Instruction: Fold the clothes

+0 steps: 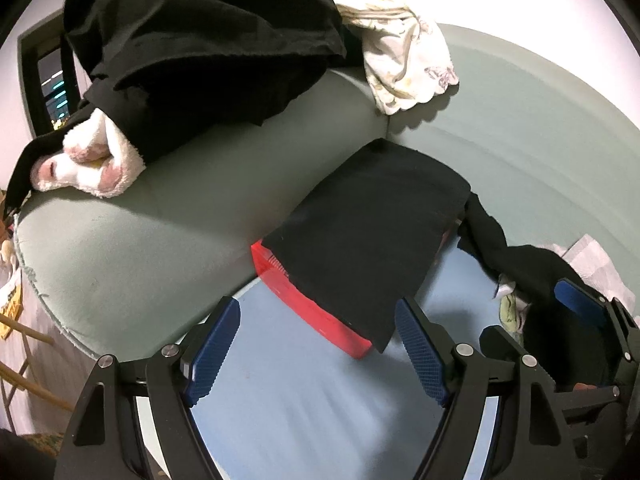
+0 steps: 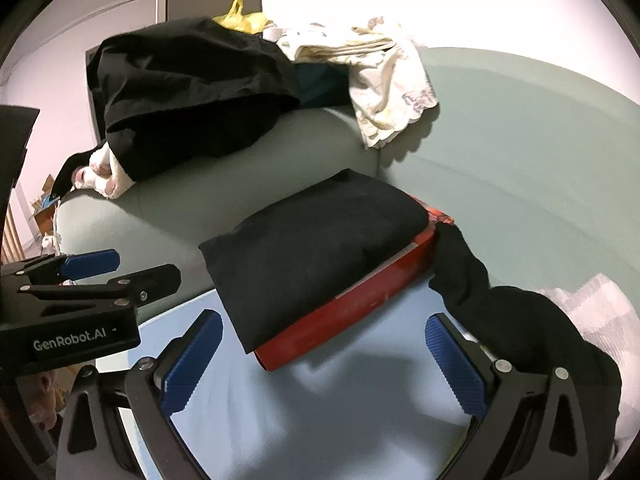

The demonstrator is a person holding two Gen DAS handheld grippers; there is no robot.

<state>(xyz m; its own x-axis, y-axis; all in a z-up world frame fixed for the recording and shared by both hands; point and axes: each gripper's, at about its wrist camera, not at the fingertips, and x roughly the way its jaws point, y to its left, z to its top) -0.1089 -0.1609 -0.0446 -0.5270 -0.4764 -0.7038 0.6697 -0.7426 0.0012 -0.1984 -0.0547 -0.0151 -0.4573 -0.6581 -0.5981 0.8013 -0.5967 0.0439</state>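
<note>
A folded black garment (image 1: 368, 236) (image 2: 316, 248) lies on top of a red box (image 1: 316, 312) (image 2: 352, 308) on a light blue sheet (image 1: 288, 408) (image 2: 320, 408). My left gripper (image 1: 316, 348) is open and empty, just in front of the box. My right gripper (image 2: 324, 356) is open and empty, also just in front of the box; it shows at the right edge of the left wrist view (image 1: 580, 304). A loose black garment (image 1: 516, 260) (image 2: 516, 320) lies crumpled to the right of the box.
A grey-green sofa (image 1: 168, 216) (image 2: 520, 152) surrounds the sheet. On its armrest lie a big black garment (image 1: 200, 40) (image 2: 192, 88), a pink-white fluffy item (image 1: 92, 160) (image 2: 104, 172) and a cream floral cloth (image 1: 408, 56) (image 2: 392, 80). White cloth (image 2: 600, 304) lies at far right.
</note>
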